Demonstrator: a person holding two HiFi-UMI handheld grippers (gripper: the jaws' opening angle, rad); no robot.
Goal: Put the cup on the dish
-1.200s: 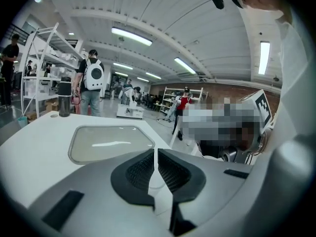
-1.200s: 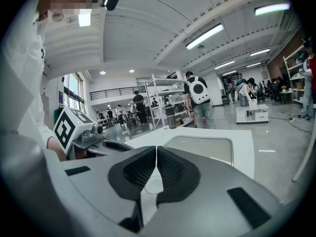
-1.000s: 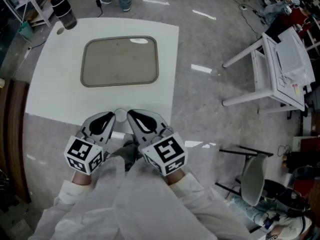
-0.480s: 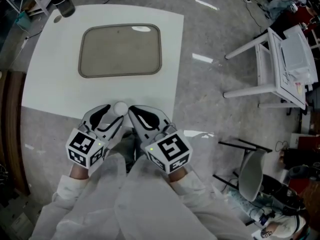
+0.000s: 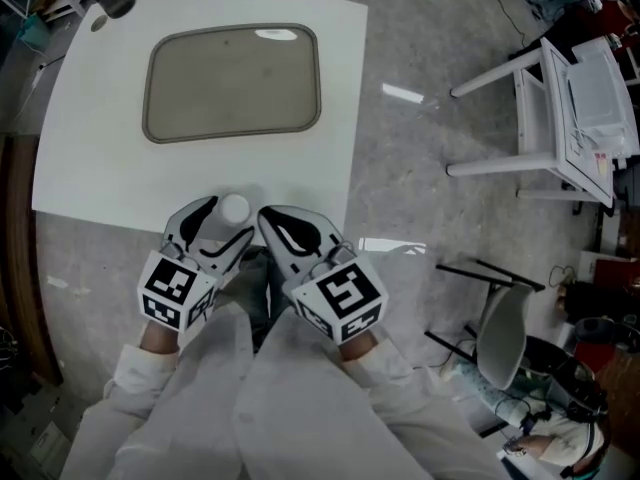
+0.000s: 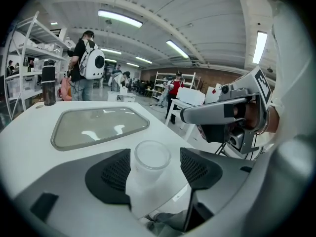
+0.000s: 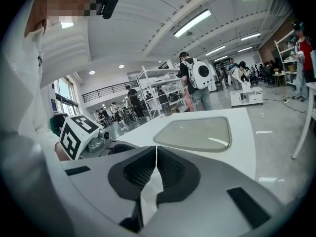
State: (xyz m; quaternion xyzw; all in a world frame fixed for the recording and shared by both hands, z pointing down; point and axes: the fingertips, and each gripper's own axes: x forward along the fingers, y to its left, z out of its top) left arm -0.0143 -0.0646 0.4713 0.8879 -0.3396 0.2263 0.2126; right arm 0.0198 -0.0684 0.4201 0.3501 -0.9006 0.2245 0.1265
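Head view, cup: the cup (image 5: 233,209) stands upright at the 6 o'clock edge of the counter (image 5: 340,118), between the fingers of your left gripper (image 5: 215,226).
Head view, dish: the dish (image 5: 230,83) lies empty toward 12 o'clock from the cup, well apart from it.
Head view, right gripper: your right gripper (image 5: 275,223) sits just beside the left one, at 3 o'clock of the cup.
Left gripper view, fingers: the fingers (image 6: 195,169) have just been opening and stand wide apart with the cup between them. The 9 o'clock pad is close against the cup's wall; the 3 o'clock pad is clear of it.
Left gripper view, step in hand: this looks like the grasp. Shift slightly toward 9 o'clock so the cup sits centred, then close on the body below the rim. Squeeze gently, since the thin translucent wall looks likely to flex.
Left gripper view, risk: the cup is near the counter's edge, and a nudge toward 6 o'clock could tip it off.
Right gripper view, fingers: pressed together with nothing between them; the dish shows ahead at about 1 o'clock.
Right gripper view, advice: hold this gripper out at 3 o'clock so the left has a free path to 12 o'clock.
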